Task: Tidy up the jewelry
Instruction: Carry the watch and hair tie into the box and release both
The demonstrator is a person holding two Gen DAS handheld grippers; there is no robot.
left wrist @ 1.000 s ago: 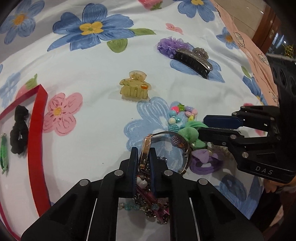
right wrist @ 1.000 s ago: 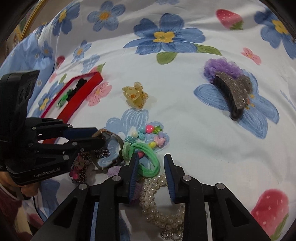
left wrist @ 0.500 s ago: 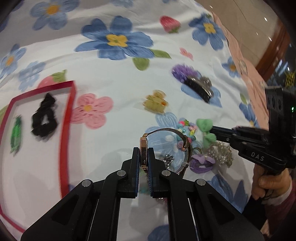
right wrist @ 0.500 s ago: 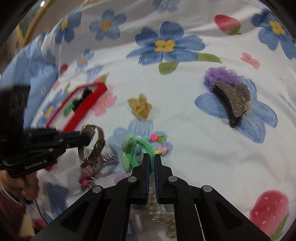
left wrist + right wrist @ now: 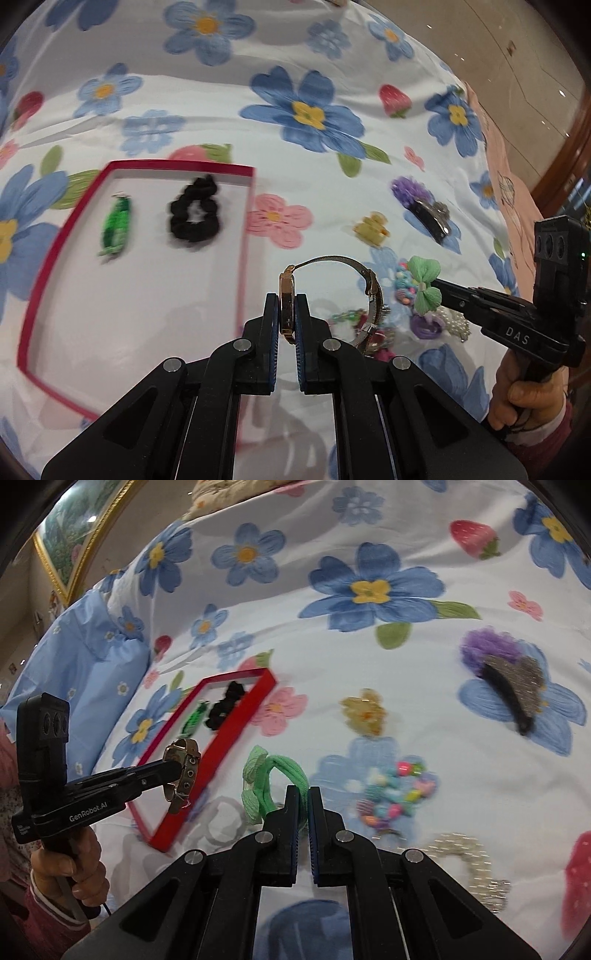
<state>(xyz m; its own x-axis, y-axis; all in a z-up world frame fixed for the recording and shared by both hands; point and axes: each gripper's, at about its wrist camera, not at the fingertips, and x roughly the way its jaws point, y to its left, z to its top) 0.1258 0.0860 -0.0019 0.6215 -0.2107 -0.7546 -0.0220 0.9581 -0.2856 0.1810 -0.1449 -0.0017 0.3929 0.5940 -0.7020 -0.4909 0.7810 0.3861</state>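
Observation:
My left gripper [image 5: 286, 301] is shut on the gold case of a wristwatch [image 5: 334, 260], whose mesh band loops off to the right above the floral sheet. A red-rimmed tray [image 5: 248, 236] lies just left of it, holding a black scrunchie [image 5: 195, 218] and a green trinket [image 5: 116, 225]. My right gripper [image 5: 303, 801] is shut on a green bow hair tie [image 5: 275, 771], lifted off the sheet. In the right wrist view the left gripper [image 5: 176, 770] carries the watch [image 5: 184, 771] over the near corner of the tray [image 5: 225, 738]. In the left wrist view the green bow [image 5: 425, 282] hangs at the right gripper's tip.
On the sheet lie a yellow claw clip [image 5: 364, 712], a dark glittery clip on a purple scrunchie [image 5: 513, 686], a coloured bead bracelet [image 5: 395, 794] and a pearl strand [image 5: 469, 856]. More tangled pieces [image 5: 369, 332] lie under the watch. A blue pillow [image 5: 74, 664] borders the left.
The right gripper closed on the green hair tie and lifted it from the pile. The left gripper rose with the watch and moved left to the tray, rolling as it went.

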